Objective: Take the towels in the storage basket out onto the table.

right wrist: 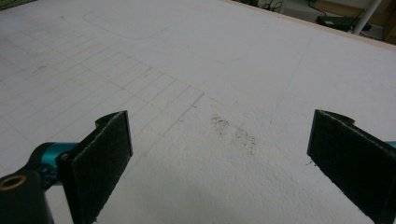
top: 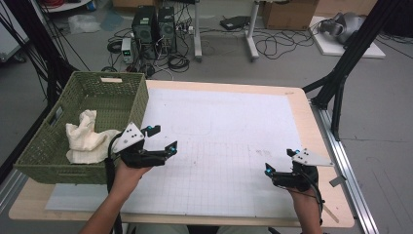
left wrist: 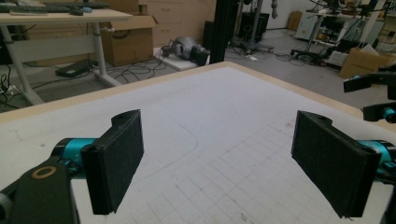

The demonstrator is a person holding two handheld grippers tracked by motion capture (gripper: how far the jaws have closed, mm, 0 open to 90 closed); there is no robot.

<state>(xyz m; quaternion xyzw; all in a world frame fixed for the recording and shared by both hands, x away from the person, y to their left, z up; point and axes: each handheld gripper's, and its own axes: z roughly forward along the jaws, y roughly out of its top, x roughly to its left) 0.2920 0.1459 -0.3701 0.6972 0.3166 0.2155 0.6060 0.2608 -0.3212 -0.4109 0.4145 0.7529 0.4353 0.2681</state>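
Observation:
A green woven basket [top: 48,146] stands at the table's left edge with a crumpled cream cloth [top: 86,138] inside it. My left gripper [top: 162,139] hovers just right of the basket's front corner, open, with nothing between its jaws; in the left gripper view [left wrist: 224,168] its pads [left wrist: 119,163] frame bare white mat. My right gripper [top: 280,162] is near the table's front right, open and holding nothing. In the right gripper view [right wrist: 224,163] its pads [right wrist: 100,163] stand wide apart over the mat. The right gripper also appears at the far right of the left gripper view [left wrist: 373,98].
A white gridded mat [top: 219,141] covers most of the wooden table [top: 311,117]. A faint dark smudge [right wrist: 233,133] marks the mat. Behind the table lie computer towers [top: 153,27], cables and cardboard boxes [top: 287,14] on the floor. A black stand leg [top: 341,78] rises at right.

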